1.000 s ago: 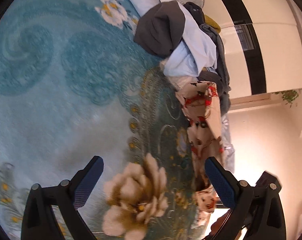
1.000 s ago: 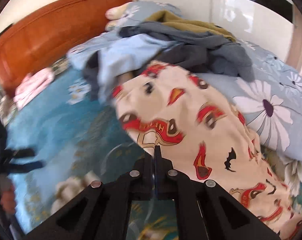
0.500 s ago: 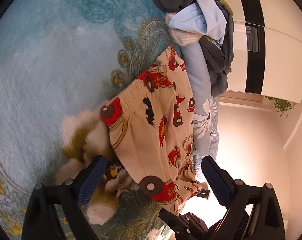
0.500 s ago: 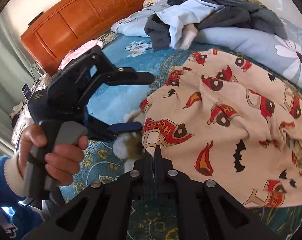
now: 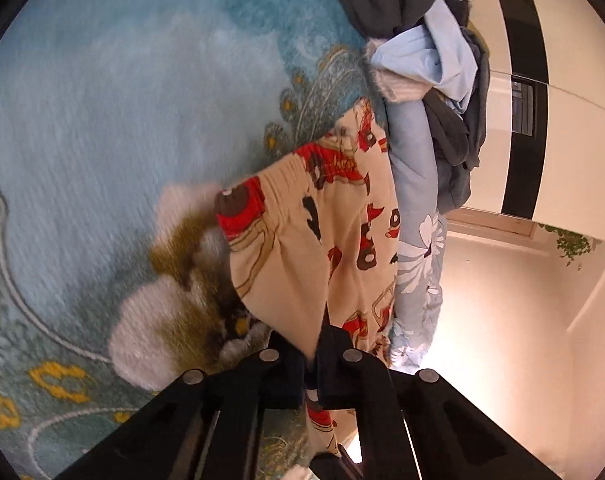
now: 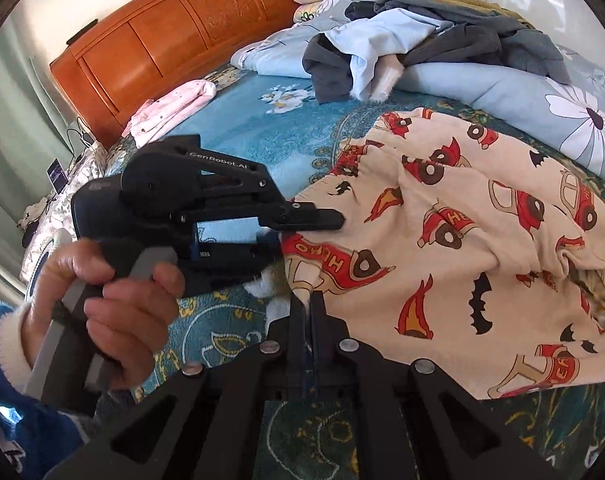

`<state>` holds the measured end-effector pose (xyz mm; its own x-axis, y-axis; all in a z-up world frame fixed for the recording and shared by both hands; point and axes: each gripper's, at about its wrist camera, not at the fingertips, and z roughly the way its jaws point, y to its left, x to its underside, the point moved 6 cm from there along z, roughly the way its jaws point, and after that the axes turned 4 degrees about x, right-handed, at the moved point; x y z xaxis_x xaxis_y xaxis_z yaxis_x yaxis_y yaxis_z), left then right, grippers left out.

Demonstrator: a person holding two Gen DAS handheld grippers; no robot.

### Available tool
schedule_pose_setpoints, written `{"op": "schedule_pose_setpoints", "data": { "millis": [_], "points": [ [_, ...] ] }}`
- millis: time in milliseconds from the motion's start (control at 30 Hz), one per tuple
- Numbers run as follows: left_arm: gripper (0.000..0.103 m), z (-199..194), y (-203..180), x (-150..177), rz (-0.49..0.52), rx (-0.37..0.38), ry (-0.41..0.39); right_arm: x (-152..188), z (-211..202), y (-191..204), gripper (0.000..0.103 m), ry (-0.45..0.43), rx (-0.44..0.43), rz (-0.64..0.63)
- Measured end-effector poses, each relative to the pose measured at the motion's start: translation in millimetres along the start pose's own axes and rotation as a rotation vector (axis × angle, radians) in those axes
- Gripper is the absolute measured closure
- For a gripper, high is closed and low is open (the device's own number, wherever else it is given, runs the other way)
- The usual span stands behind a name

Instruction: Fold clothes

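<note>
1. My left tongs (image 5: 311,354) are clenched on the cream printed pants (image 5: 322,240), pinching the edge near the elastic waistband; in the right wrist view the same left tongs (image 6: 302,220) bite the waistband edge from the left, with the person's left hand (image 6: 106,296) wrapped round the handle.
2. My right tongs (image 6: 311,312) are also clenched on the cream printed pants (image 6: 462,248), gripping the near waistband corner; the jaws are pressed together with fabric between them.
3. The pants lie spread over the bed (image 6: 270,128), on its teal patterned blanket (image 5: 122,100), towards the foot side and near the right edge; the waistband end is lifted slightly between the two tongs, which sit close together.
4. Behind the pants, along the far edge of the bed, I see a folded light-blue floral quilt (image 6: 542,96); on top of it rests a heap of unfolded clothes (image 6: 422,36) in grey, pale blue and olive.
5. A pink garment (image 6: 174,108) lies near the wooden headboard (image 6: 190,28), well apart from the pants.
</note>
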<state>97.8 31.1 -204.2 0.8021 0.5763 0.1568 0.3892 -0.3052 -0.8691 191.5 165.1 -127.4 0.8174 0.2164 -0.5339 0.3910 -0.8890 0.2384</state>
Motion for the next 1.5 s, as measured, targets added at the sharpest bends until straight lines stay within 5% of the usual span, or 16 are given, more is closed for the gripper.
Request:
{"op": "schedule_pose_setpoints", "data": {
  "millis": [167, 300, 533, 733, 900, 1067, 1167, 1267, 1400, 1500],
  "points": [
    [0.100, -22.0, -10.5, -20.3, 0.088, -0.040, -0.082, 1.4, -25.1, -20.3, 0.098, -0.044, 0.016, 0.081],
    [0.100, -44.1, -0.9, -41.8, 0.040, -0.032, -0.123, 6.9, -76.6, -83.6, 0.064, -0.158, 0.121, 0.297],
    [0.100, -73.3, -3.0, -83.0, 0.019, -0.012, -0.190, 109.8, -157.0, -217.0, 0.062, -0.385, 0.322, 0.952],
    [0.100, -83.2, 0.8, -94.1, -0.011, 0.000, -0.176, 181.3, -145.6, -244.0, 0.061, -0.417, 0.279, 1.236],
    [0.100, -91.6, -0.9, -92.9, 0.001, 0.002, -0.165, 178.2, -123.6, -258.6, 0.061, -0.516, 0.208, 1.338],
    [0.100, -108.0, -14.5, -94.9, 0.024, 0.032, -0.184, 154.8, -110.7, -277.3, 0.061, -0.519, 0.261, 1.382],
    [0.100, -117.7, -20.1, -95.3, 0.035, 0.034, -0.196, 97.8, -113.9, -292.0, 0.061, -0.414, 0.388, 1.225],
    [0.100, -128.6, -18.2, -96.5, 0.022, 0.046, -0.217, 53.8, -108.6, -310.4, 0.061, -0.348, 0.414, 1.150],
    [0.100, -142.7, -7.1, -102.6, -0.003, 0.033, -0.247, 26.5, -87.4, -319.3, 0.061, -0.168, 0.462, 1.011],
    [0.100, -143.5, 0.7, -105.1, -0.022, 0.022, -0.246, 31.6, -88.6, -316.1, 0.061, -0.181, 0.435, 1.004]
  ]
}}
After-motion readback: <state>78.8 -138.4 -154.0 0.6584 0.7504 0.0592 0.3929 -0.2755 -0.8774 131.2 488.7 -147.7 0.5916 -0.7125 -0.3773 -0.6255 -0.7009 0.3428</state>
